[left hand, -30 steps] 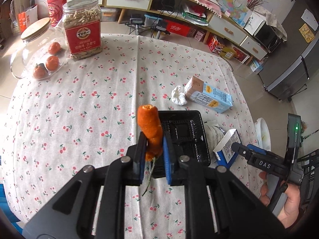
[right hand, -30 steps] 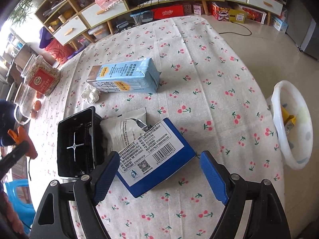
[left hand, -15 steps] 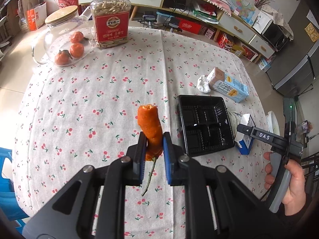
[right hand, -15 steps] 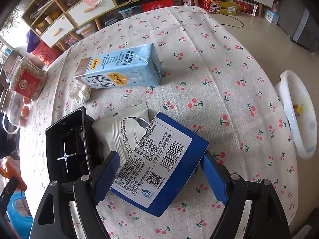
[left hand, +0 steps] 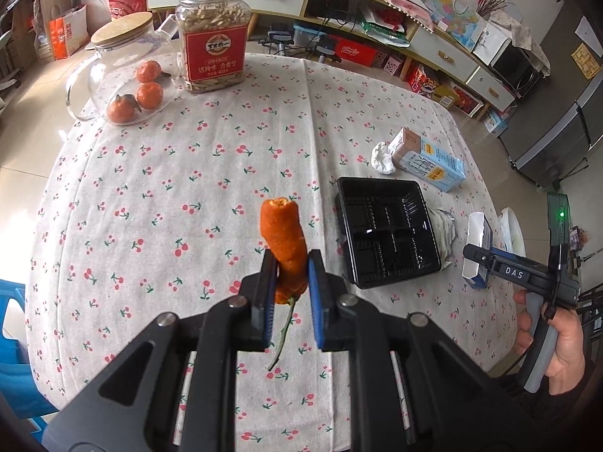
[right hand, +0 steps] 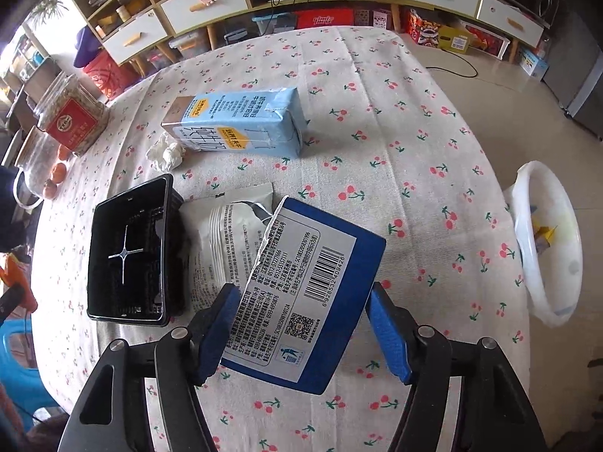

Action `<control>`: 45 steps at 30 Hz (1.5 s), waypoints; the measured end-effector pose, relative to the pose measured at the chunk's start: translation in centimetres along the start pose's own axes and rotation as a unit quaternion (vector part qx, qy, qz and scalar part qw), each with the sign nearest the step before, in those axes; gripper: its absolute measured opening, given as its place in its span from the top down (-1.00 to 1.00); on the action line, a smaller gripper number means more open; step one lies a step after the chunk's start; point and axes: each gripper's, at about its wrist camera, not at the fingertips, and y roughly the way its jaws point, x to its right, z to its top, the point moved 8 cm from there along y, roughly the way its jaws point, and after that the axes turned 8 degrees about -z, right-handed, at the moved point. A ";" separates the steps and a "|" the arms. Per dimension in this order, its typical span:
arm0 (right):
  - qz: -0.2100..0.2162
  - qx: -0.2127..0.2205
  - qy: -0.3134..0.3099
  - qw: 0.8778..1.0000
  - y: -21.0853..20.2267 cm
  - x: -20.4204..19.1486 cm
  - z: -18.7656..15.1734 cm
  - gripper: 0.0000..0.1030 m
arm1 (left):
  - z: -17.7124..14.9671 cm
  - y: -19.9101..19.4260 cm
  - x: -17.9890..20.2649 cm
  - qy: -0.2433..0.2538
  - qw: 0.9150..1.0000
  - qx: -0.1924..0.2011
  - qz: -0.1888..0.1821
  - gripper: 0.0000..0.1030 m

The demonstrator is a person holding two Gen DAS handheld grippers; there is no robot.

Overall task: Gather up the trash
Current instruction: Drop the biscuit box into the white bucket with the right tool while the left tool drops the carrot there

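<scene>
One carrot (left hand: 284,241) upright between left fingers (left hand: 314,293), gripped.

A bitten carrot stub (left hand: 284,243) stands upright, its thin stem trailing down. A torn blue box (right hand: 301,297) tilts above the counter (right hand: 377,143), overlapping a torn white pouch (right hand: 226,233) beside a black plastic tray (right hand: 128,248). A light-blue carton (right hand: 237,120) lies flat, a crumpled tissue (right hand: 166,152) touching it.

Right gripper (left hand: 478,255) body bore "DAS". Blue box (right hand: 301,301) label showed barcode digits 6928532409426 and phone 0512-55157111. Red carton (right hand: 320,19) under the shelves read "pinlo"-like script, unclear.
</scene>
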 end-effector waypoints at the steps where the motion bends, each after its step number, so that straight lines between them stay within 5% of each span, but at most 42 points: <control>1: 0.000 0.005 0.001 1.000 -0.4 0.5 0.0 -0.34 | 0.0 0.0 0.1 0.000 1.000 0.000 -0.001 0.66; 14: -0.018 0.054 0.035 0.998 -4.4 9.4 0.7 -0.32 | 0.1 1.7 3.8 0.028 0.999 -0.013 -0.015 0.66; 32: -0.027 0.071 0.208 0.975 -4.8 30.8 -2.8 -0.32 | -1.8 6.3 15.9 0.102 0.993 -0.035 -0.057 0.66; 45: 0.014 0.080 0.214 0.973 -3.3 32.0 -2.5 -0.34 | -3.7 11.0 26.6 0.154 0.983 -0.065 -0.082 0.66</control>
